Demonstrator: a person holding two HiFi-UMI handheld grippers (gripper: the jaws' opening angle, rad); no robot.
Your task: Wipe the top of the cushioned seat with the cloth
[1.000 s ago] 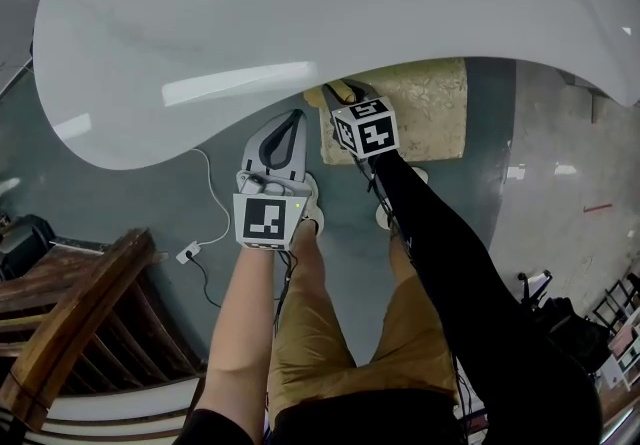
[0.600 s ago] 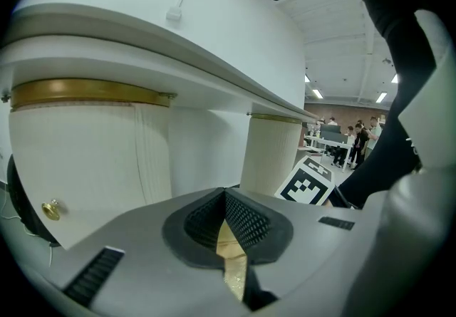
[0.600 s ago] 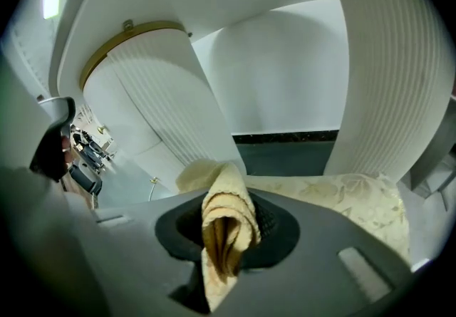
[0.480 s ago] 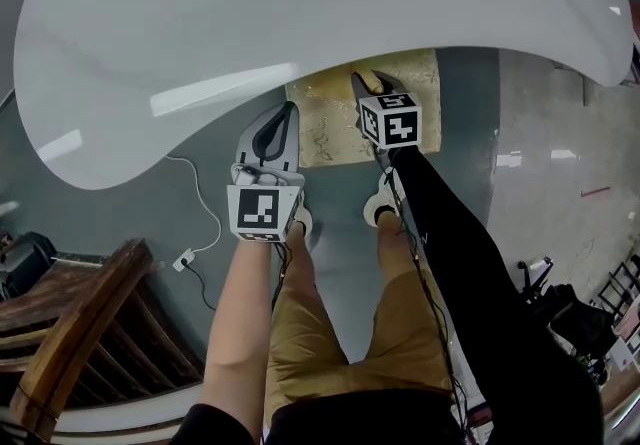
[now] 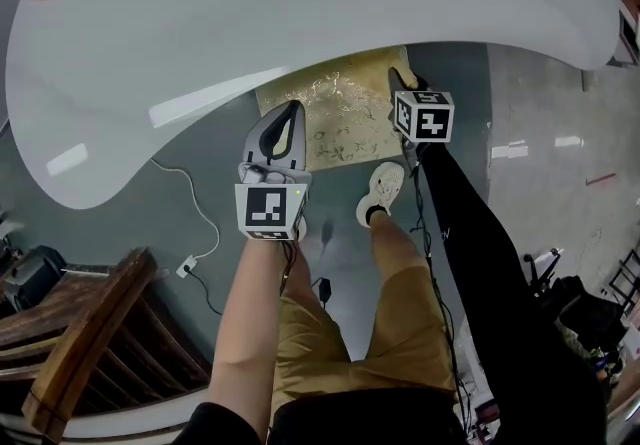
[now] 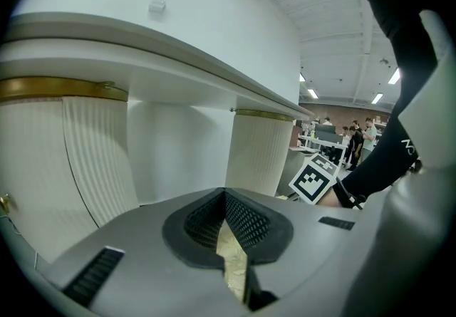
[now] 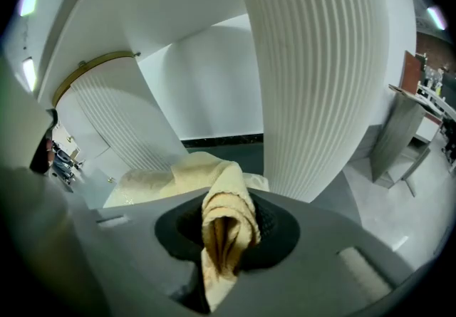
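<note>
- The far part of the seat (image 5: 335, 118) is hidden under the big white table (image 5: 300, 3). Only its near part is seen in the head view, at 12 o'clock from the feet.
- The cloth (image 7: 226, 226) is hard to make out in the head view, because the right gripper (image 5: 400, 83) is in front of it.
- In the right gripper view the yellow cloth is seen well. It is pinched in a folded bunch by the right gripper (image 7: 228, 216), and its end is draped toward the seat (image 7: 128, 191) behind it.
- The right gripper is held at the seat's 3 o'clock edge.
- The left gripper (image 5: 290, 113) is held at the seat's 9 o'clock edge. Its jaws are pressed together at the tips and nothing is held in them (image 6: 224, 198).
- One shoe (image 5: 383, 191) is seen just at 6 o'clock from the seat. The other foot is mostly covered by the left gripper.
- A ribbed white leg (image 7: 320, 73) of the table is close by at 1 o'clock in the right gripper view, so little room is left on that side.
- Open floor (image 5: 530, 133) is seen at 3 o'clock from the seat.
- At 8 o'clock a cable (image 5: 190, 223) lies on the floor, and a wooden chair (image 5: 70, 333) is cut off by the edge.
</note>
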